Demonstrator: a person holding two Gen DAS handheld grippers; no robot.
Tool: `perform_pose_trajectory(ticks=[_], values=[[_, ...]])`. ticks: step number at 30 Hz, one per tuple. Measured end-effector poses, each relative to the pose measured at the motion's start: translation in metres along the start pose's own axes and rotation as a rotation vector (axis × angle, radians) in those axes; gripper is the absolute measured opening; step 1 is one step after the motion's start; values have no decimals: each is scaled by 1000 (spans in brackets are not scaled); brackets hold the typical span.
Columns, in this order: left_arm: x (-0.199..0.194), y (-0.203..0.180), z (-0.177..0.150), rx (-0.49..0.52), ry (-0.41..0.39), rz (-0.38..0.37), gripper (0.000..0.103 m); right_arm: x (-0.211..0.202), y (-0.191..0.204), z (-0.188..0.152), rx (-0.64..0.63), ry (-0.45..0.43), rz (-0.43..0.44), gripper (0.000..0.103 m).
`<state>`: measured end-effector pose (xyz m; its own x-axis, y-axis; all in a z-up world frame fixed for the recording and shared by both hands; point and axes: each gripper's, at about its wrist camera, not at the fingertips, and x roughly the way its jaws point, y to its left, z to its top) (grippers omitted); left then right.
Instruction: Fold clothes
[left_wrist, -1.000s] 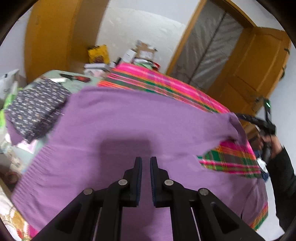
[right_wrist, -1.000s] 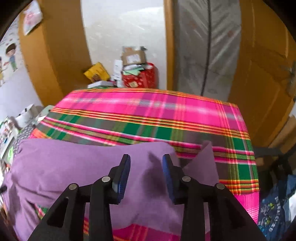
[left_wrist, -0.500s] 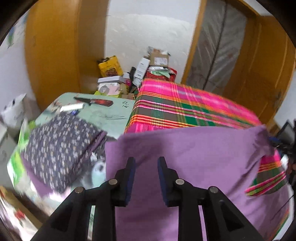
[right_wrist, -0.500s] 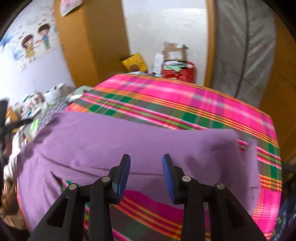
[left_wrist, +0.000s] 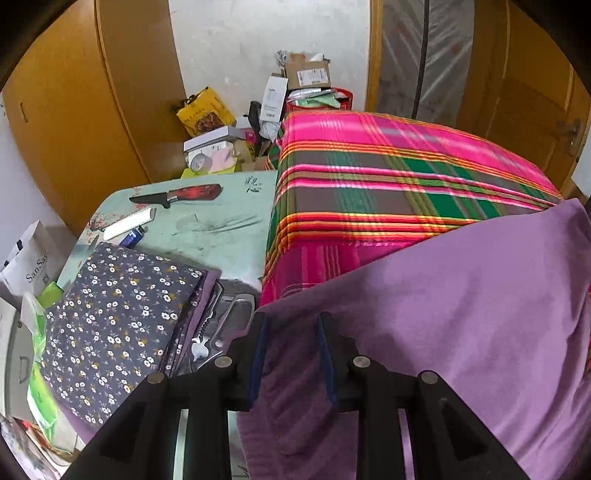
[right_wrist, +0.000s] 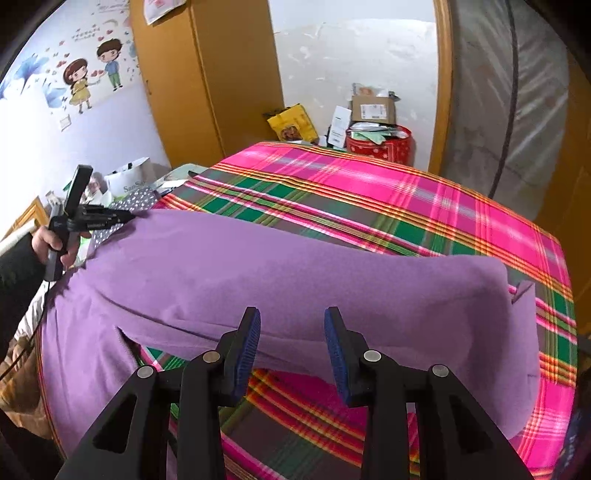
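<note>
A purple garment (left_wrist: 461, 314) lies across the pink and green plaid cloth (left_wrist: 388, 177), with its far part doubled over into a long fold (right_wrist: 295, 273). My left gripper (left_wrist: 291, 350) is open at the garment's left corner, and purple cloth lies between its fingers without being pinched. The right wrist view shows that gripper (right_wrist: 125, 216) held by a hand (right_wrist: 55, 240) at the same corner. My right gripper (right_wrist: 291, 332) is open, just above the near edge of the fold, with nothing between its fingers.
Left of the plaid cloth (right_wrist: 369, 199), a pale green table (left_wrist: 207, 229) carries a folded floral garment (left_wrist: 118, 317) and a knife (left_wrist: 184, 194). Boxes (left_wrist: 306, 74) and a red tin (right_wrist: 380, 146) are stacked against the back wall. Wooden doors flank the room.
The left jaws, nearly shut one second ago, now stand apart, and that gripper has moved left to the garment's corner. The right gripper stayed open and pulled back over the fold.
</note>
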<state>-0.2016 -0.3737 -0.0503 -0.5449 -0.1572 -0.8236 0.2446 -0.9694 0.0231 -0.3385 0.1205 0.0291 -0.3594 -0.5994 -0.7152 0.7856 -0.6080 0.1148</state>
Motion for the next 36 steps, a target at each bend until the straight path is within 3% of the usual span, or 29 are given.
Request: perform_pose_trajectory(ticks=[8, 12, 13, 16, 20, 28, 33, 36], values=[[13, 8, 10, -12, 21, 12, 30, -7, -13, -11, 43, -14, -11, 37], [17, 11, 12, -28, 24, -26, 29, -12, -20, -16, 65, -19, -18, 37], [17, 11, 12, -28, 23, -31, 28, -13, -22, -17, 70, -20, -20, 37], [16, 5, 11, -6, 17, -47, 9, -16, -25, -20, 80, -23, -22, 37], [14, -10, 11, 44, -13, 40, 4, -16, -29, -24, 94, -23, -23, 37], [11, -11, 33, 4, -106, 151, 4, -20, -40, -28, 133, -43, -53, 37], [31, -15, 33, 18, -49, 171, 5, -23, -56, -38, 194, -41, -93, 37], [21, -7, 33, -40, -48, 124, 7, -31, -71, -48, 254, -48, -136, 37]])
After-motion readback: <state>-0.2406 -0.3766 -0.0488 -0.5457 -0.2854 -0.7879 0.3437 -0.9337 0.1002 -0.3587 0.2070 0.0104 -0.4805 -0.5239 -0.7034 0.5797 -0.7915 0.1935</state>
